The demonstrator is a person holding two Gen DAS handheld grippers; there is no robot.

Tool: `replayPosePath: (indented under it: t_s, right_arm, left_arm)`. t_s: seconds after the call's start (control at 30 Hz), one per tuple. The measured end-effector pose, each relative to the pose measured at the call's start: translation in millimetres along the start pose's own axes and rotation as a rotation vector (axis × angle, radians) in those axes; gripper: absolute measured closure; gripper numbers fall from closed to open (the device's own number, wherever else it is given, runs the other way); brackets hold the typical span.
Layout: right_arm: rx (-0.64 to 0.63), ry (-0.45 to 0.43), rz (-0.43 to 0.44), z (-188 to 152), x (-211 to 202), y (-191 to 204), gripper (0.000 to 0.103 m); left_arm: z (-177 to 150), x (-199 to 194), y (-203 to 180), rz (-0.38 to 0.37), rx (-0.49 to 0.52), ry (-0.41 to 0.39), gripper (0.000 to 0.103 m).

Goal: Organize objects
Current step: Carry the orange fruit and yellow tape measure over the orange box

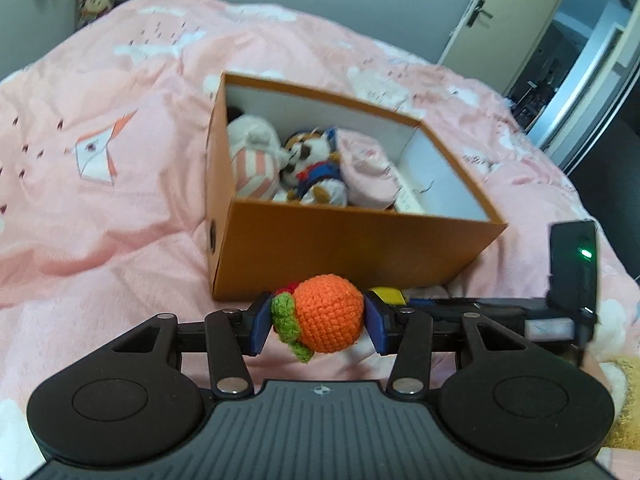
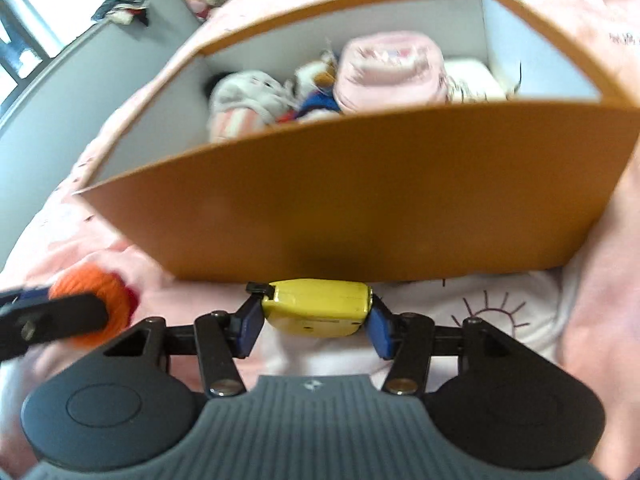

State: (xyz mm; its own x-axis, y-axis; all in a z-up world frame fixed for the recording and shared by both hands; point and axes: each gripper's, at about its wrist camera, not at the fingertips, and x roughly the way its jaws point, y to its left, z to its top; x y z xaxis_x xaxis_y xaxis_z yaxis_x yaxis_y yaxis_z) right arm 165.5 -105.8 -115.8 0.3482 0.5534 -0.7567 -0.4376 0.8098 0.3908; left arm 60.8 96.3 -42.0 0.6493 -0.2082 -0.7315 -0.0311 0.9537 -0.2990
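On the bed, the orange box stands near the middle and already holds three soft toys: a striped one at its left wall, a dog in the middle, a pink one on the right. So part of the sorting looks done.

The left gripper, just before the box's front wall, holds a crocheted orange between half-open jaws. Beside it, the right gripper clamps a yellow toy low against that wall. I judge both must still go into the box.
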Motion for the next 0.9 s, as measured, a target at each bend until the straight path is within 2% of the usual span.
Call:
replayPosePath:
  t_s: [0.17, 0.33, 0.47, 0.57, 0.7, 0.9]
  right_arm:
    - [-0.111, -0.088, 0.058, -6, -56, 20, 0.047]
    - [-0.215, -0.256, 0.076, 11, -99, 37, 0.047]
    - [-0.235, -0.314, 0.02, 40, -105, 40, 0.047]
    - [-0.252, -0.285, -0.024, 63, -86, 40, 0.047]
    - [-0.302, -0.203, -0.019, 84, -51, 40, 0.047]
    - [-0.244, -0.071, 0.062, 96, -13, 24, 0.047]
  left_arm:
    - [16, -17, -11, -0.008, 0.039, -0.081, 0.048]
    - [43, -28, -31, 0.025, 0.134, -0.18, 0.048]
    - [63, -20, -41, 0.08, 0.179, -0.227, 0.048]
    - [72, 0, -45, 0.144, 0.259, -0.214, 0.048]
    - [75, 26, -45, 0.225, 0.332, -0.177, 0.048]
    - [70, 48, -33, 0.289, 0.38, -0.13, 0.048]
